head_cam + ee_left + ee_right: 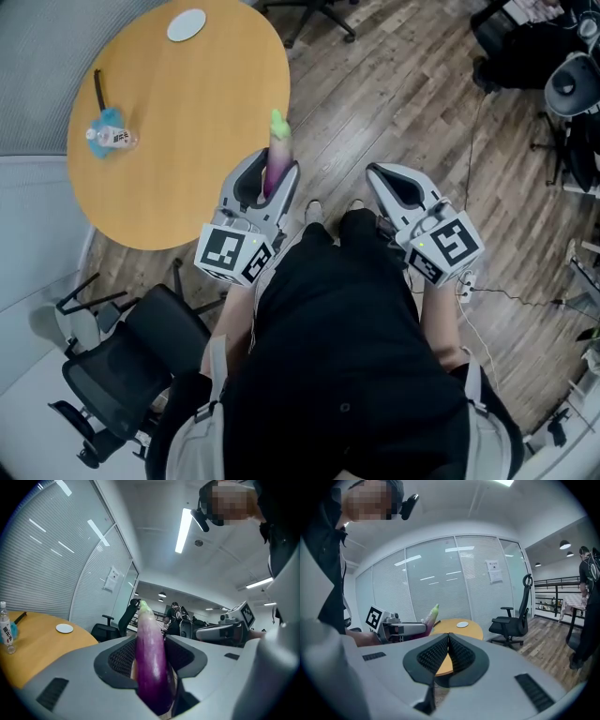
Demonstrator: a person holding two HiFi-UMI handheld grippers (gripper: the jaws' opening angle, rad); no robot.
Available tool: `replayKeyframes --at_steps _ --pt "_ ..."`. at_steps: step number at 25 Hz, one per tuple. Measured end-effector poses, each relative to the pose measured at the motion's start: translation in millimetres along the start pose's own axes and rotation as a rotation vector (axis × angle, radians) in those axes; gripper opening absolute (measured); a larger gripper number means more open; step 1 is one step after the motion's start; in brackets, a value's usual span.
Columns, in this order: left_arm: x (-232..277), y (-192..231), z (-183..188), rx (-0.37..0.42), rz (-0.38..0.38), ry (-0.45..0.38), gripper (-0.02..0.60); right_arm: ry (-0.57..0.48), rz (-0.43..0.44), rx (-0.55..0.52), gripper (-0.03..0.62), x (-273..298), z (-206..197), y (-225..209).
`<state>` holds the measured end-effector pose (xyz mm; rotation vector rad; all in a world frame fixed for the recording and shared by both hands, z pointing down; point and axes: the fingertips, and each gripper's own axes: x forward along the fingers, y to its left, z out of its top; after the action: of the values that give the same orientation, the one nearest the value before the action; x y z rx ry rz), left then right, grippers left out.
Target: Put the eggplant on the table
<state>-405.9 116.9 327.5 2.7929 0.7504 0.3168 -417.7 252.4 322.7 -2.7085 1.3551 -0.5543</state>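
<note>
Eggplant (277,155), long and purple with a pale green end, gripped in the left gripper (272,171). Jaws spread wide around its thick lower part, pads pressed on both sides; in the left gripper view (151,641) the eggplant (150,663) filling the gap and sticking out well past the tips. Held in the air, not resting on anything. From the head view, green end right at the near edge of the round wooden table (187,112); cannot tell whether over the top or just short of it.

Right gripper (373,171) off to the side, well apart from the left one. Jaws closed tip to tip, nothing between them, plain in the right gripper view (448,637).

Black-and-white square patterns on the left cube (232,253) and the right cube (448,246); no letters or words.

On the table: small clear bottle (112,139) with a white label and red print too small to read, next to something blue; black pen (98,89) near it; white disc (187,25) at the far side.

Paper notice (494,571) stuck on the glass wall, print too small to read. Black office chair (122,375) on the wooden floor (422,94), near the table.
</note>
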Motion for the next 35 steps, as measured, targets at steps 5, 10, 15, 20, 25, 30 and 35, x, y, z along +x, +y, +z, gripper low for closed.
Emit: replayKeyframes --at_steps 5,10,15,20,25,30,35 --pt "29 7 -3 -0.013 0.007 0.030 0.207 -0.005 0.010 0.016 0.017 12 7 -31" --pt "71 16 5 -0.021 0.049 0.030 0.207 -0.001 0.047 0.014 0.017 29 17 -75" --pt "121 19 23 -0.023 0.078 0.020 0.207 -0.007 0.089 0.011 0.017 47 38 -126" --pt "182 13 41 -0.045 0.106 -0.005 0.207 -0.011 0.158 -0.023 0.017 62 62 -177" --pt "236 8 46 -0.064 0.117 -0.015 0.207 -0.011 0.204 -0.024 0.017 68 76 -222" --pt "292 1 55 -0.057 0.129 -0.029 0.207 -0.007 0.261 -0.041 0.017 76 89 -266" --pt "322 14 61 -0.050 0.182 -0.026 0.207 0.001 0.302 -0.046 0.017 86 96 -295"
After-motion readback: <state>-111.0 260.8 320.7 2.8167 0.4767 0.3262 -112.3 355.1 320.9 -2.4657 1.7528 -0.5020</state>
